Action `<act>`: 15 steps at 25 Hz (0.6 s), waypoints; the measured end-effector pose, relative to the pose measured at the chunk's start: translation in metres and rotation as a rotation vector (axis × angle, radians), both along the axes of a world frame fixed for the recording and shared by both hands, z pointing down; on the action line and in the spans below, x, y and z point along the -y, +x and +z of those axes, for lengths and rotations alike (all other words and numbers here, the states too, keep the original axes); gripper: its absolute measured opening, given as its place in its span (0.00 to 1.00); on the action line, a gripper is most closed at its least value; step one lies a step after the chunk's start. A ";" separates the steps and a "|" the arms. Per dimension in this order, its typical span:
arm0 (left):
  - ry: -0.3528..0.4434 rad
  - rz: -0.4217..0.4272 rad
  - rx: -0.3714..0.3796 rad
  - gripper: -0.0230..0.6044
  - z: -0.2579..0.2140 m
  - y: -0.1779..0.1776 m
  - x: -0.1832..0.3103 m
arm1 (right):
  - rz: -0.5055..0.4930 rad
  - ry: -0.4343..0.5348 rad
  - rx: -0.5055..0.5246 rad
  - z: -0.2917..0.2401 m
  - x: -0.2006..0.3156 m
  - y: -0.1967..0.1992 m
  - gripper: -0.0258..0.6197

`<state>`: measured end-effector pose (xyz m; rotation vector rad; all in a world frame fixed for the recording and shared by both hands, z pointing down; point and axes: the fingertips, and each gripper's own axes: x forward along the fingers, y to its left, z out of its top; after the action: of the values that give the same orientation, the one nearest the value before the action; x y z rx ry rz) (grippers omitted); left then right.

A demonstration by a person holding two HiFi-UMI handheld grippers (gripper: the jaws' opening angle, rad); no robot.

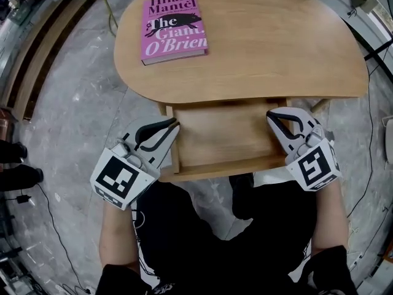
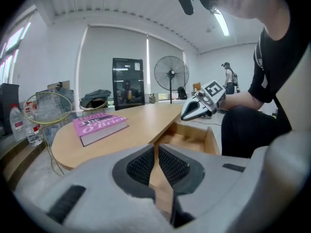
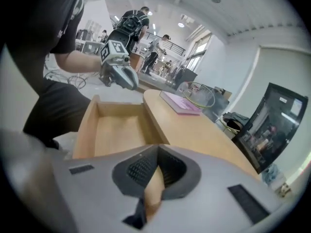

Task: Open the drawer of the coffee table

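The drawer [image 1: 215, 137] is pulled out from under the near edge of the desk [image 1: 276, 54], toward your legs. It is light wood like the desk, and you can see its wooden bottom.

Your left gripper [image 1: 175, 126] is at the drawer's left wall, close to where that wall goes under the desk. Its jaws are almost together, and the thin wooden wall is pinched between the black pads [image 2: 141, 165]. Your right gripper [image 1: 271, 115] is at the right wall, at the matching spot on the other side. Its jaws are squeezed tight too, with the top edge of that wall between them. Both grippers point away from you and tilt down. Each has a cube with black and white squares at its back end, the left cube [image 1: 121, 178] and the right cube [image 1: 316, 166].

A pink book [image 1: 174, 26] lies flat on the far left part of the desk, well apart from the drawer. Its cover says "Hilary Mantel" in black at the top. Below that it says "The Giant, O'Brien" in big white letters, with a small black animal beside "The".

The floor [image 1: 73, 109] under the desk is grey. In the left gripper view a fan [image 2: 171, 74] stands far behind the desk, and a clear bottle [image 2: 33, 130] stands off to the left.
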<state>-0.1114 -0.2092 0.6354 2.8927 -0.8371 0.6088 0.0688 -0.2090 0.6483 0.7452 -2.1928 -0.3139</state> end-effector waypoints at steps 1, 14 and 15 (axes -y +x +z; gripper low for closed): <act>0.003 -0.030 -0.016 0.09 -0.001 0.001 0.004 | 0.001 0.009 -0.017 0.005 0.001 0.001 0.05; -0.017 -0.222 -0.132 0.05 -0.063 0.022 0.044 | 0.163 -0.056 0.312 -0.047 0.033 0.008 0.05; -0.023 -0.233 -0.145 0.05 -0.074 0.022 0.047 | 0.165 -0.075 0.326 -0.054 0.031 0.005 0.05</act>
<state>-0.0890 -0.2563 0.5610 2.7225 -1.1135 0.3789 0.0739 -0.2396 0.5939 0.9837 -2.4100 -0.0257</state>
